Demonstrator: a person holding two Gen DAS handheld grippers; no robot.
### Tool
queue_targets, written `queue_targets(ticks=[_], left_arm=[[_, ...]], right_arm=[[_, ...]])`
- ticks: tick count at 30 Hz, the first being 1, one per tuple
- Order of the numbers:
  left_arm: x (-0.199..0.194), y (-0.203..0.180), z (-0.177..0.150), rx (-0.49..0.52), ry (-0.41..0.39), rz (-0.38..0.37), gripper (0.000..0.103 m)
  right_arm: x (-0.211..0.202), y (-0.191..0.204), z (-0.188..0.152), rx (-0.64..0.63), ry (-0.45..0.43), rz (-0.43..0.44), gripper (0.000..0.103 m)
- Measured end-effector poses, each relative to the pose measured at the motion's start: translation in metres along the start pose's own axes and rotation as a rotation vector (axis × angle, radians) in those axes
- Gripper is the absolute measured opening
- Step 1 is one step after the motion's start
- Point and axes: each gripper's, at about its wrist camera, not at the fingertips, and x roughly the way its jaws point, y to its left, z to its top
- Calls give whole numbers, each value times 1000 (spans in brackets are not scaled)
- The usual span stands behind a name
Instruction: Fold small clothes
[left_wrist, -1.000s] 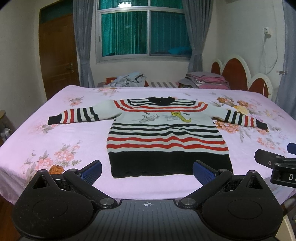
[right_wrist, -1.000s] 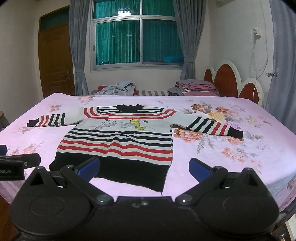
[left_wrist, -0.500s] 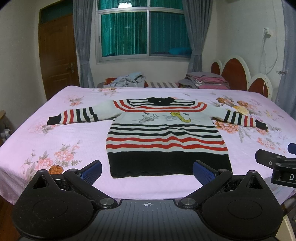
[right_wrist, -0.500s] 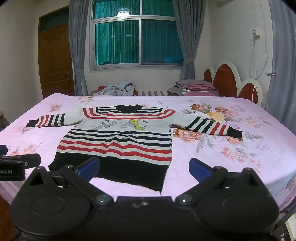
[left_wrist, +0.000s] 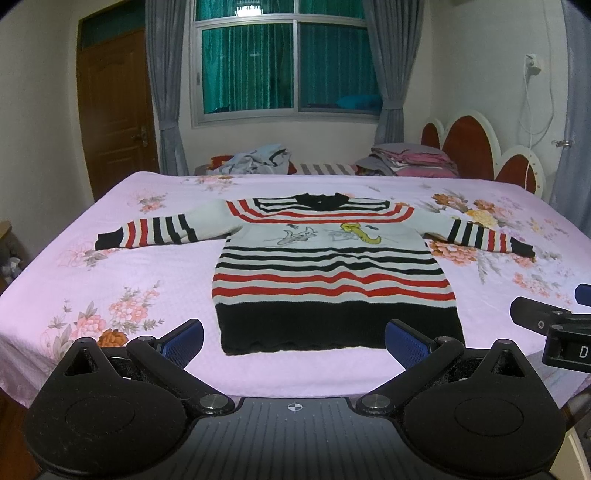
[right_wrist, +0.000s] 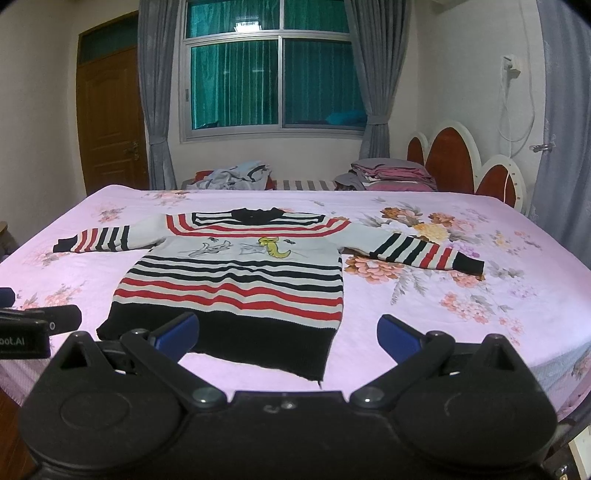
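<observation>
A striped sweater (left_wrist: 332, 269) lies flat on the bed (left_wrist: 110, 280), front up, with both sleeves spread out to the sides. Its black hem is the edge nearest the left tool (left_wrist: 293, 339), just beyond the tips and roughly centred between them; nothing is gripped, and the blue fingertips (left_wrist: 183, 338) stand wide apart. The right tool (right_wrist: 288, 334) hangs over the hem's right corner, its fingers likewise spread and empty, with the sweater's body stretching ahead and to its left. Each tool shows at the edge of the other's view, side by side near the bed's front edge. The sweater's long axis runs from hem to collar, straight away from the tools, collar pointing toward the window (left_wrist: 288, 62). The sleeves run crosswise, one cuff toward the door (left_wrist: 114, 110), the other toward the headboard (left_wrist: 476, 147).
</observation>
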Motion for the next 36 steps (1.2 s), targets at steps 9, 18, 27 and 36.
queue_targets(ticks=[9,18,27,36], left_arm=[[2,2,0,1,3,4,103],[2,2,-1,2,0,6,103],[3,1,-3,3,6,1,103],[13,-4,-4,19,19,-7,103]], right_arm=[[-2,0,0,-2,0,3,103],[-1,0,0,-2,1,3,103],[-1,-3,-1,23,3,9,103],[9,-3,-3,23,16,-1,103]])
